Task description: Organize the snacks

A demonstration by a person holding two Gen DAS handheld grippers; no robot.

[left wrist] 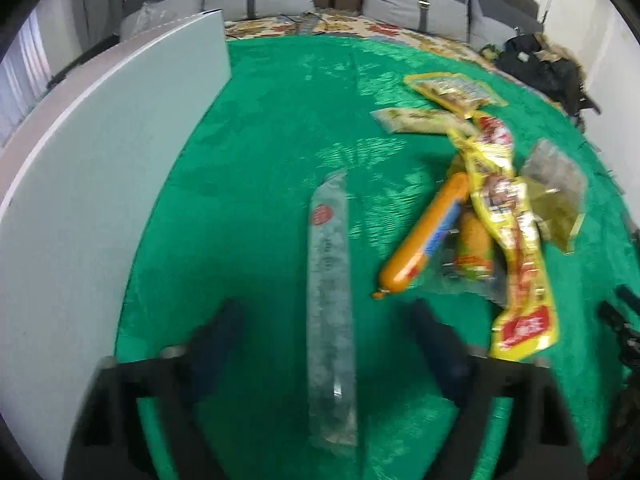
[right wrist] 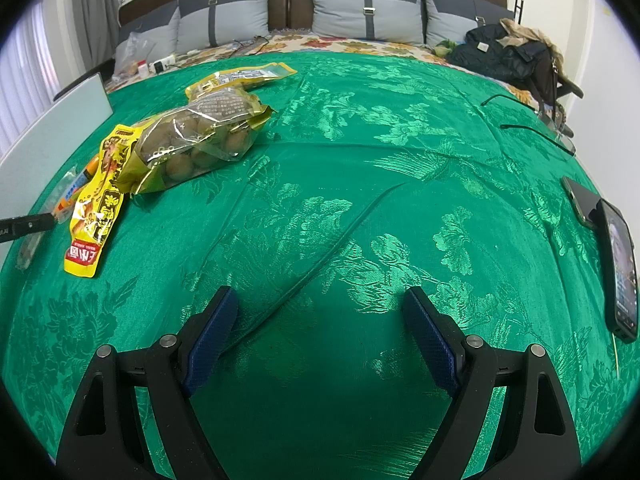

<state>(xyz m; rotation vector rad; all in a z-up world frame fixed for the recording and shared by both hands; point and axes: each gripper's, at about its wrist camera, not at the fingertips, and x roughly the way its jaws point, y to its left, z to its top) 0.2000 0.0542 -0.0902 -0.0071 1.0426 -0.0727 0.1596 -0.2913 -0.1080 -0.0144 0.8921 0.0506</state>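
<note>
While both tools gape empty, a long clear snack packet (left wrist: 331, 312) lies flat between the left tool (left wrist: 324, 320) fingers.

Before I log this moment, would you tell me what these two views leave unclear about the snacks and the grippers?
- Clear long packet, left wrist view: motion blur hides its print and contents, and whether the open left gripper touches it.
- Second orange sausage, left wrist view: mostly covered by the long yellow packet.
- Phone, right wrist view: cut by the edge; screen unreadable.
- Right gripper: open, over bare green cloth.
</note>
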